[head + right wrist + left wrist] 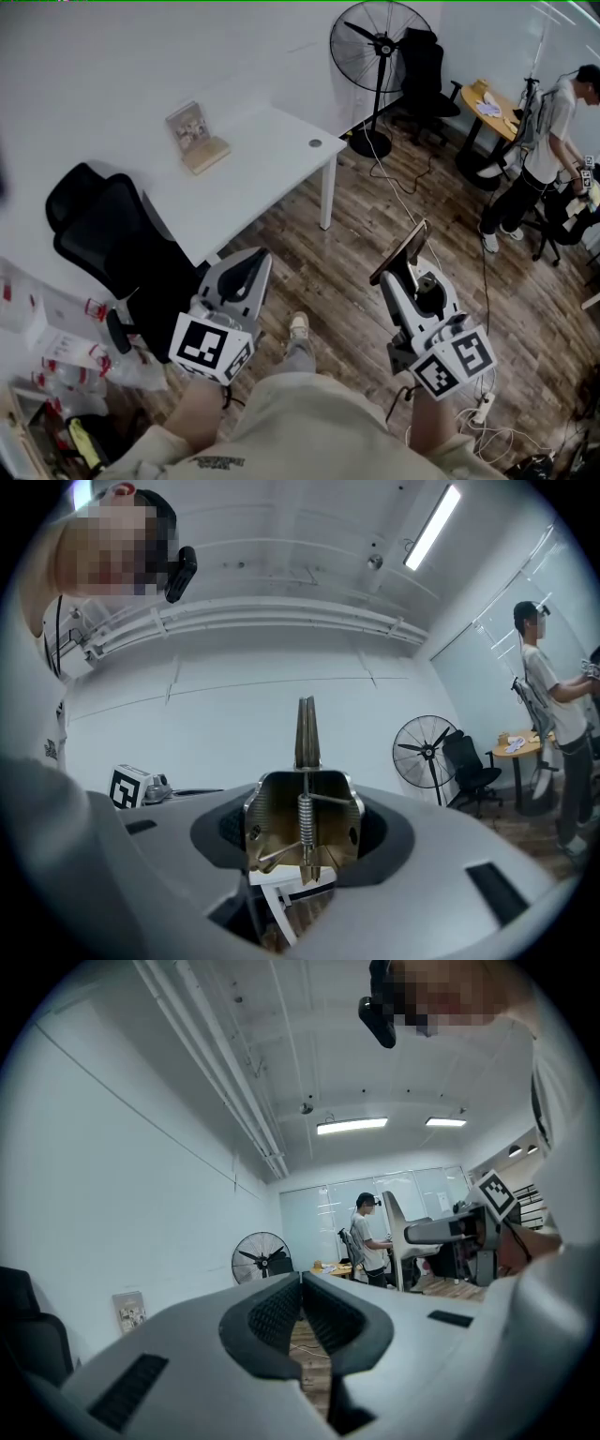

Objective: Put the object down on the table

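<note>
The left gripper [300, 1283] is clenched with nothing in it: its two dark ribbed pads meet at the tips. In the head view it [253, 259] hangs low at the left, over the seat edge of a black office chair [103, 239].

The right gripper [305, 846] is grasping a brass-coloured spring clip [302, 829]. The jaws stand partly apart, with the pads pressed on the clip's two sides. The coil spring and wire arms face the camera.

The clip's long axis runs along the jaws. Its thin flat end points straight out past the tips, edge-on in the right gripper view. In the head view the clip [401, 251] sticks out ahead of the right gripper [397, 278], slanting forward and a little to the right, away from the person. It is in the air over the wooden floor [347, 272], well apart from the white table [272, 155] to its left.

Farther off are a standing fan [380, 42] and a person [553, 122] at a round table.
</note>
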### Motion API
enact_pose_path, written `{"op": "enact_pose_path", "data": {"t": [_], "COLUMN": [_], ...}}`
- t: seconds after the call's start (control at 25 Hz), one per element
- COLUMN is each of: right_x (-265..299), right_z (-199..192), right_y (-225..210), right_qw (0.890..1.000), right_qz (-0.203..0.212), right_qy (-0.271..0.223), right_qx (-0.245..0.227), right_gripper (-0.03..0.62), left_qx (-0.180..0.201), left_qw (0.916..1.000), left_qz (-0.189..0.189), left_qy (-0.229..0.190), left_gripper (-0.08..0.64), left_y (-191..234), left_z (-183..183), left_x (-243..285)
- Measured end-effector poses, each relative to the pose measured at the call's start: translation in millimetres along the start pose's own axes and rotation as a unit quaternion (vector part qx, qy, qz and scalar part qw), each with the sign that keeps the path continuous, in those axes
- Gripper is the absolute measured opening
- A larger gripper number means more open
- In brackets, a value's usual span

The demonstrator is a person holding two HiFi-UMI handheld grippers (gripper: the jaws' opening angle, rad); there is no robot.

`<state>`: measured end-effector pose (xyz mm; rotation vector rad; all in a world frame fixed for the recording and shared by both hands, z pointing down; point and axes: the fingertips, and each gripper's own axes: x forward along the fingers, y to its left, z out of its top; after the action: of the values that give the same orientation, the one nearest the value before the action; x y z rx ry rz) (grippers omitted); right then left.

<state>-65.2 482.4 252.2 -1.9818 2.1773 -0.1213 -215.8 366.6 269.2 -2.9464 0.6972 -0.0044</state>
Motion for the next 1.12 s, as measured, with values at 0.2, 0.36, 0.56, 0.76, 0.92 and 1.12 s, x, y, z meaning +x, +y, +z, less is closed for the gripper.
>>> {"op": "enact_pose_path", "data": {"t": [0.2, 0.36, 0.56, 0.76, 0.92, 1.12], "right_x": [24, 52, 104, 166, 214, 270], "right_z": [-6, -8, -9, -18, -16, -21], "right_y": [-18, -33, -58, -81, -103, -117], "right_qw": [1.000, 1.000, 1.000, 0.999, 0.999, 0.998], "right_qz": [-0.007, -0.004, -0.005, -0.005, -0.008, -0.009], "right_qy": [0.004, 0.018, 0.019, 0.041, 0.048, 0.066], "right_qx": [0.013, 0.002, 0.008, 0.000, 0.010, 0.005], "right_gripper": [0.209, 0.209, 0.209, 0.209, 0.209, 0.209], "left_qx": [-0.008, -0.010, -0.013, -0.024, -0.030, -0.040], "left_qw": [0.9999, 0.9999, 0.9999, 0.9997, 0.9995, 0.9990], "left_qz": [-0.014, -0.009, -0.007, -0.008, -0.011, -0.013], "left_qy": [-0.005, -0.006, 0.000, 0.007, 0.009, 0.015], "left_gripper": [0.028, 0.028, 0.028, 0.028, 0.028, 0.028], "left_y": [13, 33, 69, 116, 151, 199], "left_z": [-7, -12, -25, -38, -45, -57], "left_x": [26, 51, 90, 133, 174, 206]}}
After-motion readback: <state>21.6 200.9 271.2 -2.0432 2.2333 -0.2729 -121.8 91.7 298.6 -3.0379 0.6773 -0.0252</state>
